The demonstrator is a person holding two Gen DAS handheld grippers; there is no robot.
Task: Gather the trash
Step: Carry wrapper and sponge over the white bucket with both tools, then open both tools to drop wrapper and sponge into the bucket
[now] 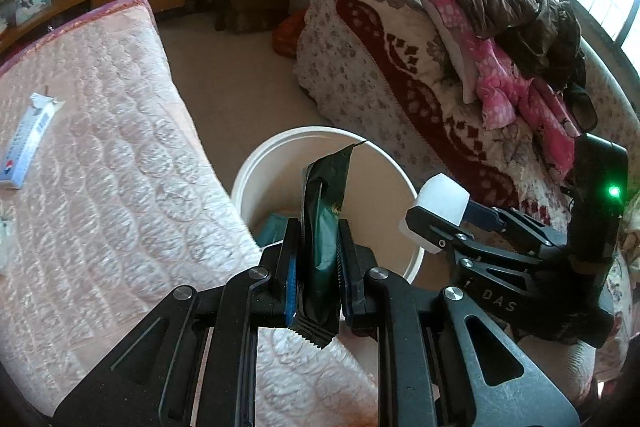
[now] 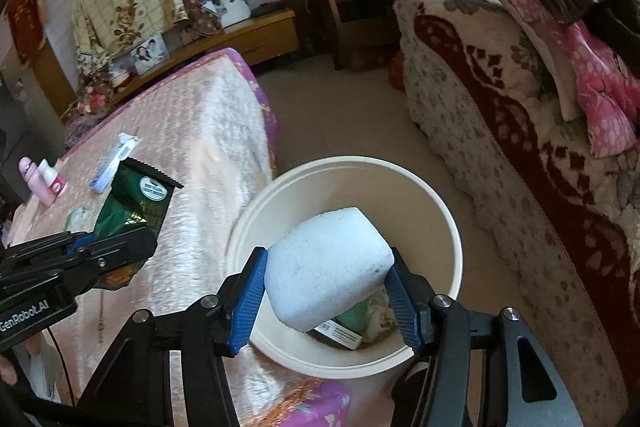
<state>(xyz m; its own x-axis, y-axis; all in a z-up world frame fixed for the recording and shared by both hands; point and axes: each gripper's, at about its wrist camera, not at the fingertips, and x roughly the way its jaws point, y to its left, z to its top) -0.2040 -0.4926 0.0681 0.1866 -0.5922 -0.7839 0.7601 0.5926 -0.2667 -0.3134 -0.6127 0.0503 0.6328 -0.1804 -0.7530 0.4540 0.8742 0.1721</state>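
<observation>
The left gripper (image 1: 319, 259) is pinching a green packet (image 1: 324, 227) tight, and the right gripper (image 2: 326, 293) is squeezing a white block (image 2: 328, 267), both reaching over the bucket (image 2: 452, 227) for dropping.

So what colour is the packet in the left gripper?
Dark green packet, clearest in the right wrist view.

Left gripper (image 1: 318, 247) clamps a dark green foil packet (image 1: 323, 223) above the white bucket (image 1: 280, 155); right gripper (image 1: 434, 223) grips white foam block (image 1: 442, 195).
</observation>
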